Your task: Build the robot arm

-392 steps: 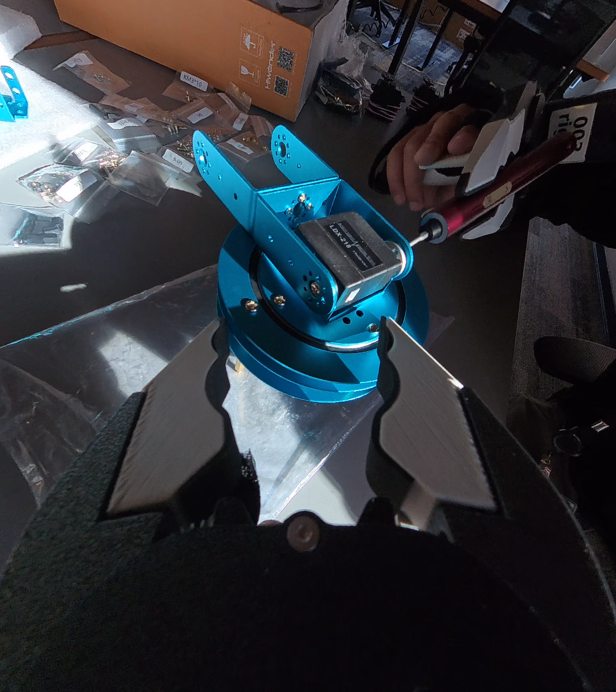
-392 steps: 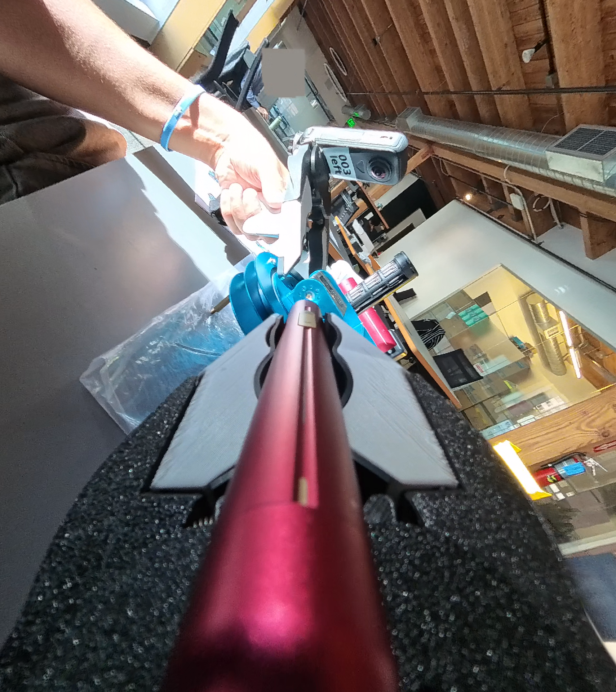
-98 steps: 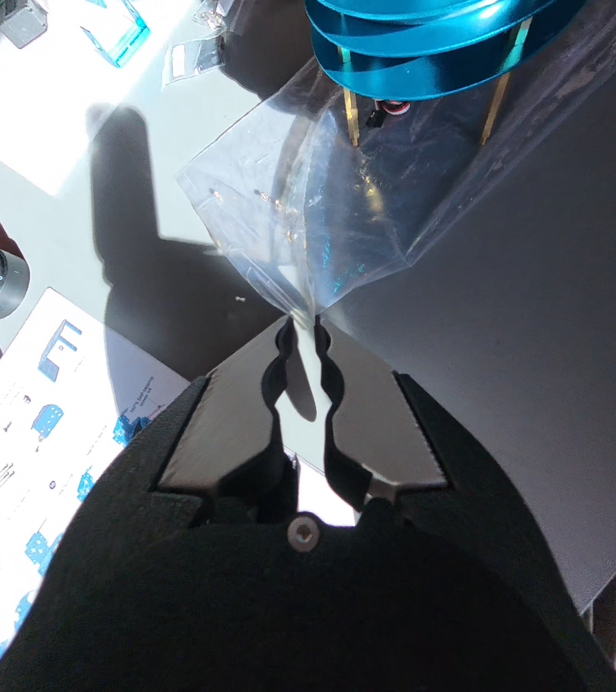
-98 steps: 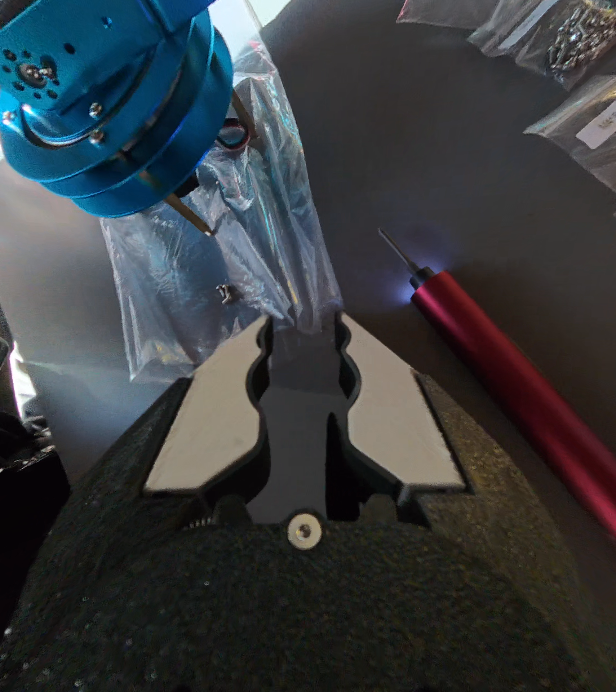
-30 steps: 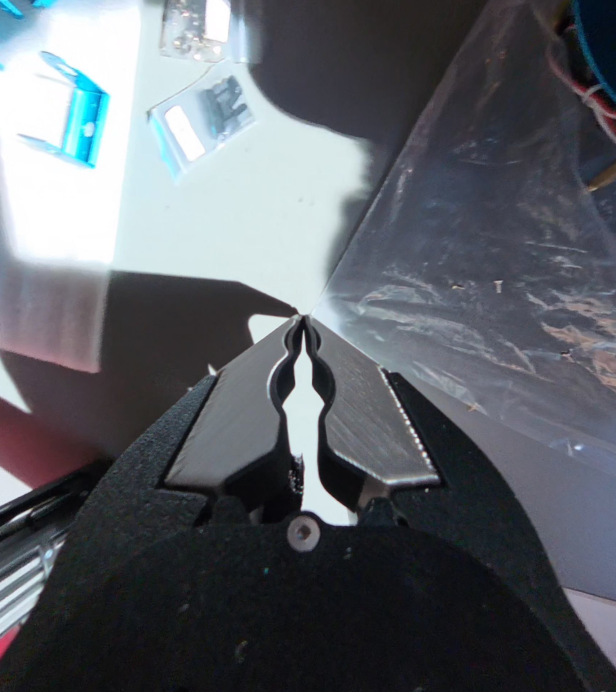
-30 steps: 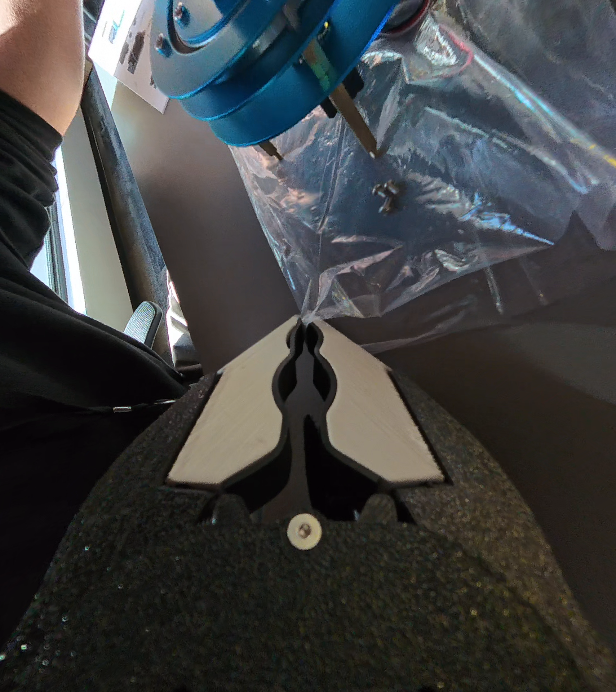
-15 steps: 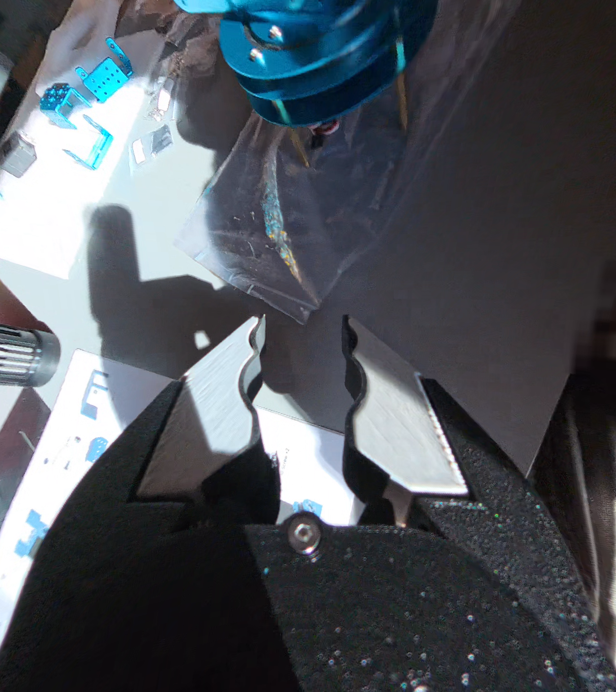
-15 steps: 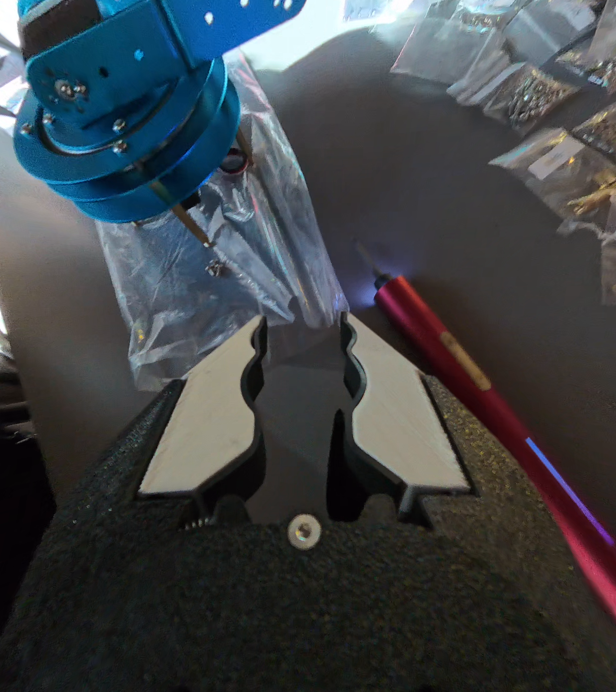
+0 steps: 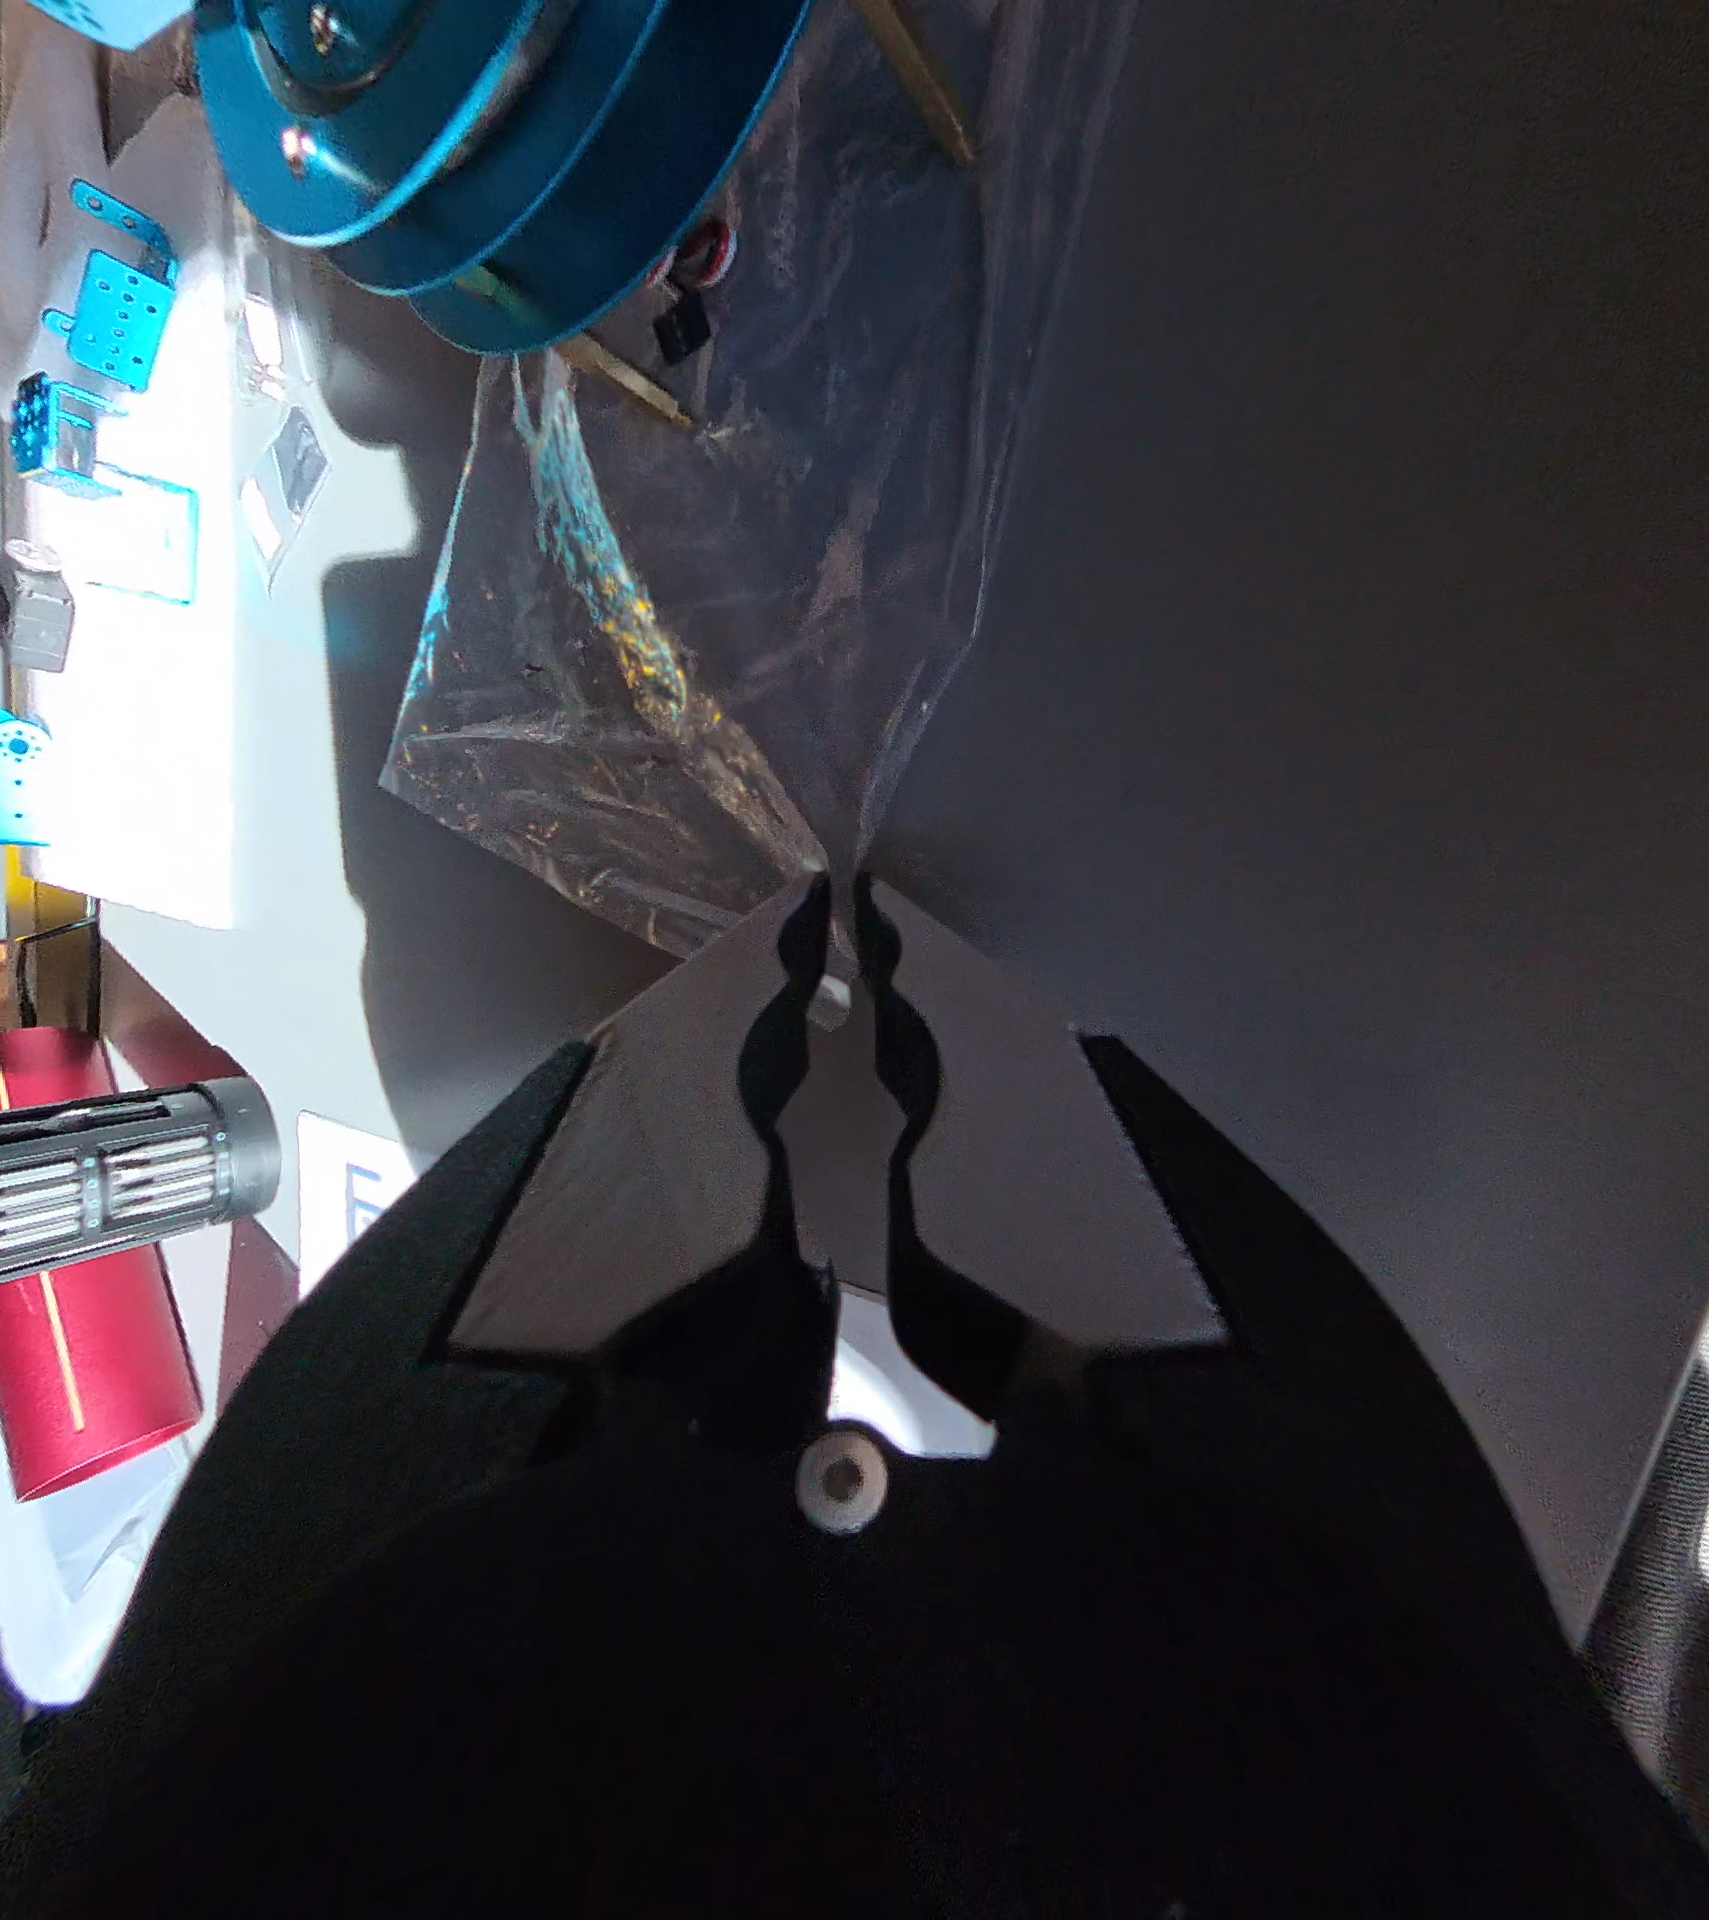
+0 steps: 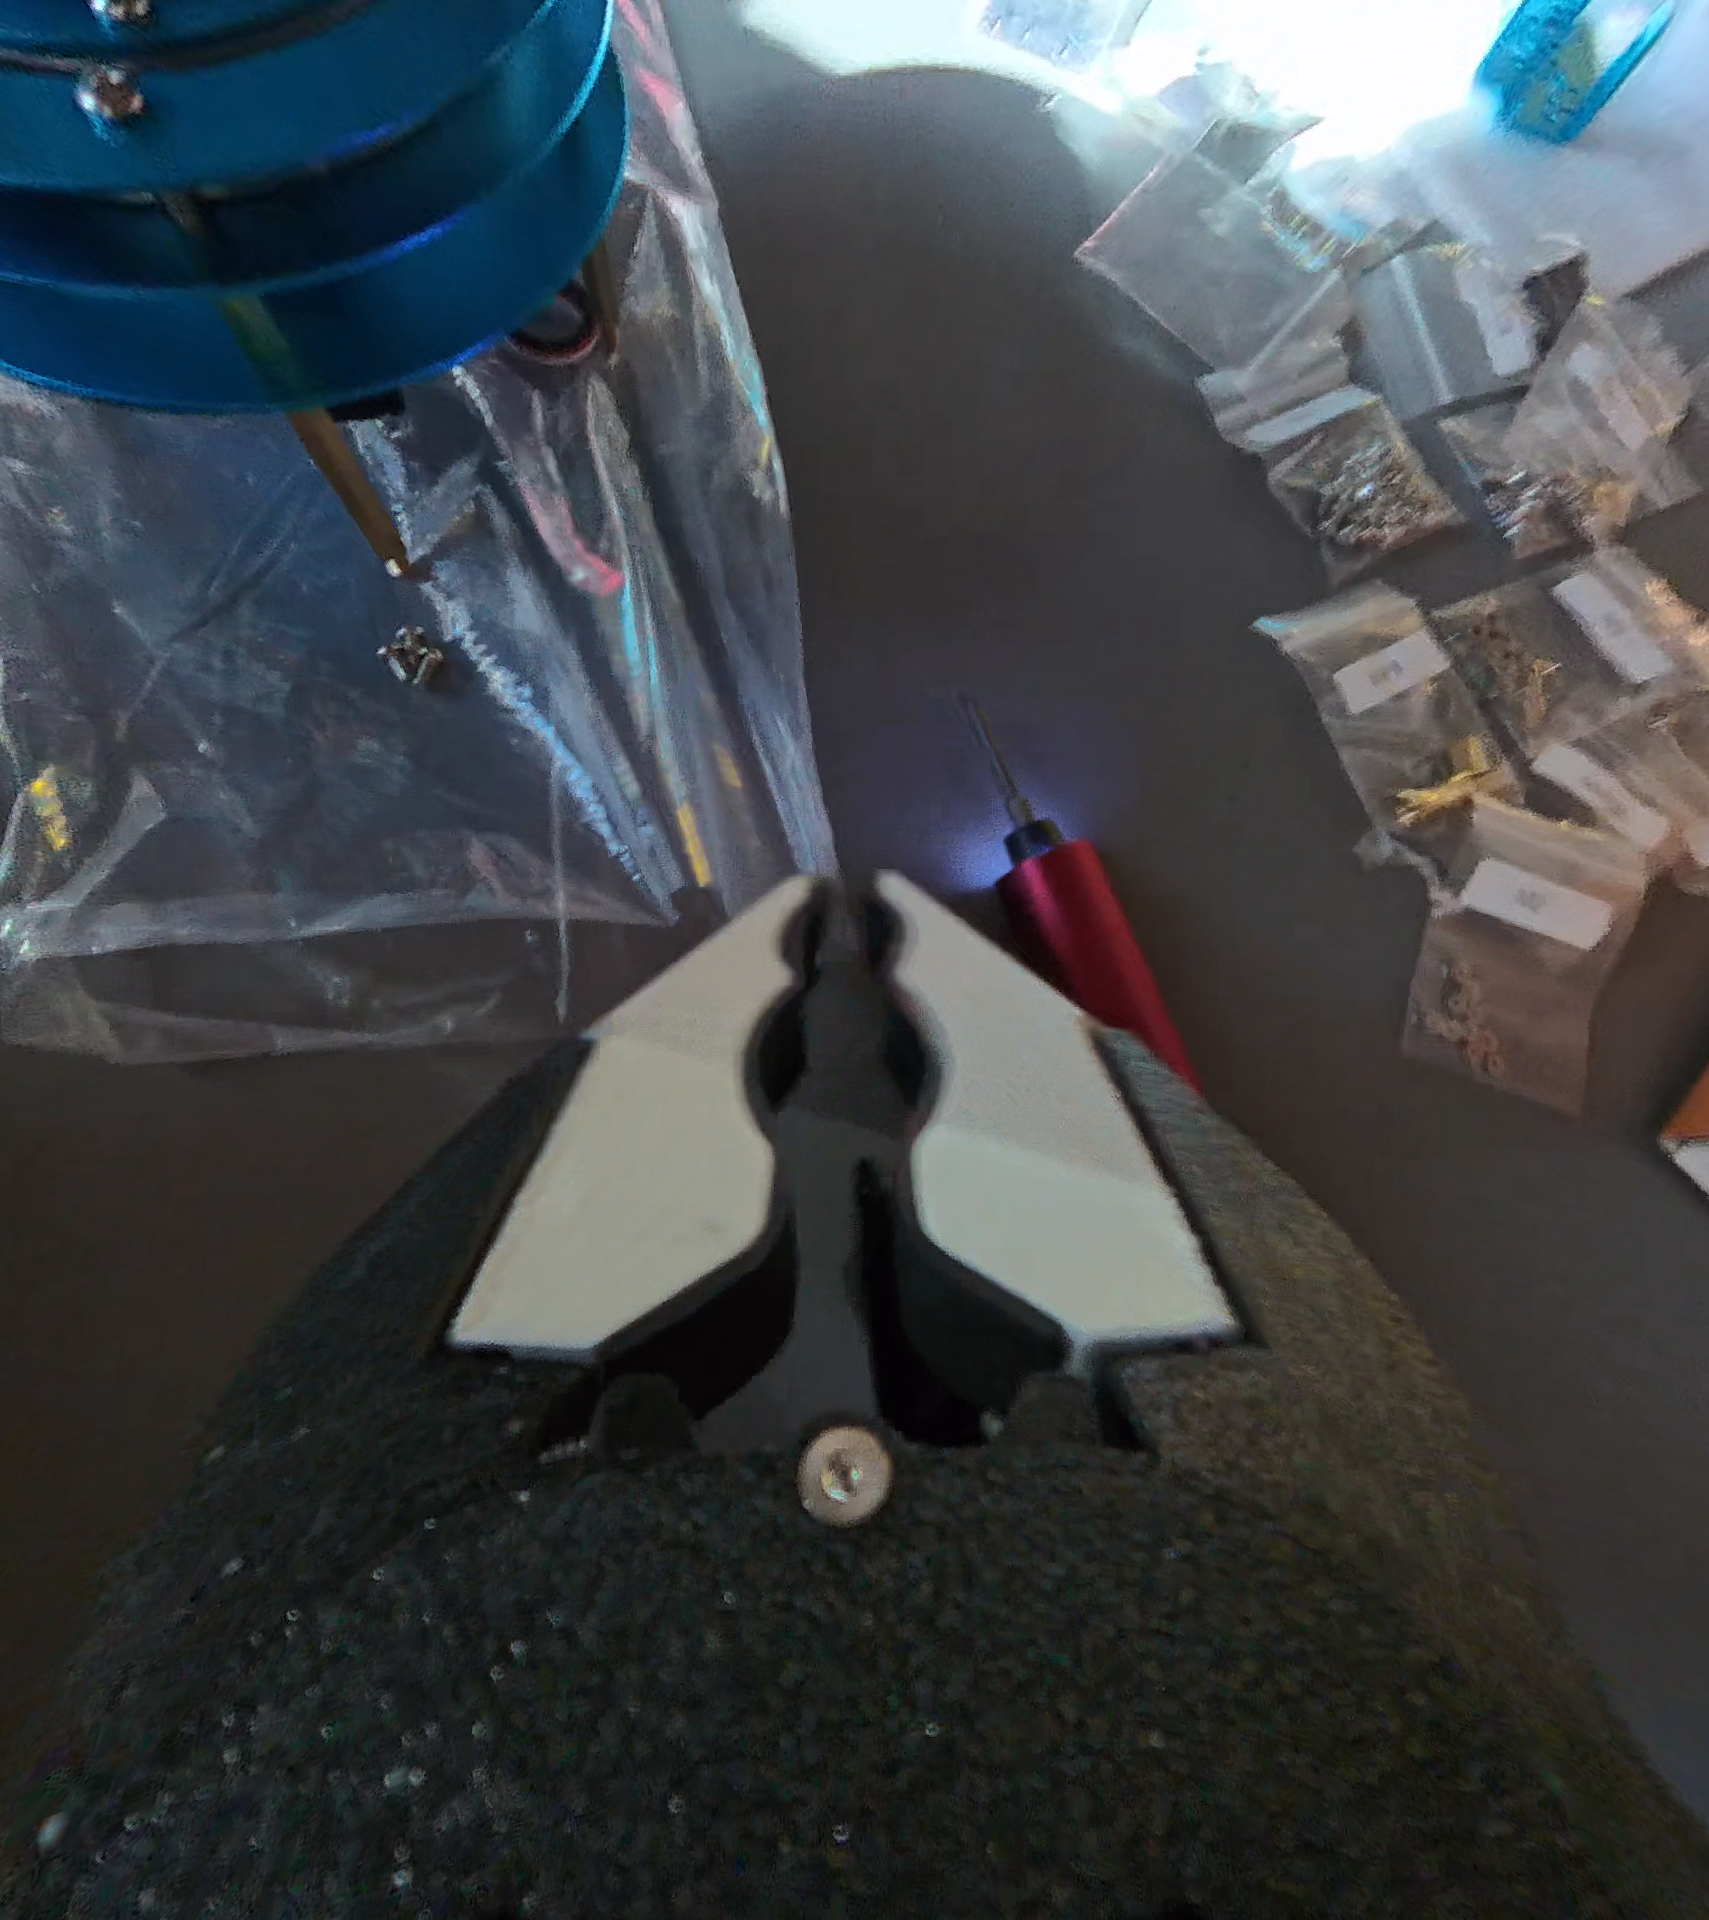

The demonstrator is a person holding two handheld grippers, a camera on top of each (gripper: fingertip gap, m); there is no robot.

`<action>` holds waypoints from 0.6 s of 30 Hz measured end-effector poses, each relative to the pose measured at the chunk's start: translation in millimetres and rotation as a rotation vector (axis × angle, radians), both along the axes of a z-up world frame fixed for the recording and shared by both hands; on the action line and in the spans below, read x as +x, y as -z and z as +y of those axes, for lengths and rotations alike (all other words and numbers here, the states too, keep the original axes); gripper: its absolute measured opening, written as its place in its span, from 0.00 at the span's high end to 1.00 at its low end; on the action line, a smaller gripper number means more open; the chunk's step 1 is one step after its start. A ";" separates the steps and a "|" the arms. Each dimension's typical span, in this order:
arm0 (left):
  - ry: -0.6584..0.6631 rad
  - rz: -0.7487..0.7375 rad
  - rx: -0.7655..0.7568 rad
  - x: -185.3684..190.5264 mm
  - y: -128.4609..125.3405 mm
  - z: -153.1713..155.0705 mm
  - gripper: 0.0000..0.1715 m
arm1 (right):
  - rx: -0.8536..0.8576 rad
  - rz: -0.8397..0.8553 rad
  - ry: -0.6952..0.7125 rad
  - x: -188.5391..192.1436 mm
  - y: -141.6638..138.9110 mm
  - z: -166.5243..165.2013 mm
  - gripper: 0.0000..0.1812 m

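Both grippers had nearly closed fingers pinching a corner of the clear plastic bag [image 9: 684, 665]: my left gripper [image 9: 837, 883] at one corner, right gripper [image 10: 845, 885] at another, bag flat on the dark worktop [image 9: 1349, 623] under the blue turntable base [image 9: 476, 156]. I'd say pinch film only, evenly. Its long axis ran away from me toward the base.

Dark table [image 10: 1089, 436], clear plastic bag [image 10: 237, 790], red screwdriver [image 10: 1089, 956], small parts bags [image 10: 1515, 748], blue brackets [image 9: 117, 312]
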State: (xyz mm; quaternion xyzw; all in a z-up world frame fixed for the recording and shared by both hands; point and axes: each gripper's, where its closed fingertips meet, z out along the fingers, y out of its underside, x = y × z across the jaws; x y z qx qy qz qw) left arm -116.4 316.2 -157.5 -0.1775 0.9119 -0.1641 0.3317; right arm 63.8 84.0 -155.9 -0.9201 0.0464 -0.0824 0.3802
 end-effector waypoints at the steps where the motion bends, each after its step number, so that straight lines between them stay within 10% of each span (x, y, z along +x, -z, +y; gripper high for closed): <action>1: -0.004 0.003 0.021 -0.2 3.3 1.4 0.99 | 0.011 -0.024 0.001 3.7 -3.3 2.2 1.00; 10: -0.053 0.031 -0.087 -6.8 1.1 -7.1 0.99 | -0.032 0.062 -0.007 16.5 3.5 7.4 1.00; 14: -0.061 0.115 -0.439 -9.2 -30.4 -34.1 0.74 | 0.039 0.040 -0.002 6.2 -30.6 -3.1 0.57; 18: -0.047 0.098 -0.553 28.1 -61.8 -50.4 0.61 | 0.140 0.136 -0.219 -57.7 -66.1 38.3 0.41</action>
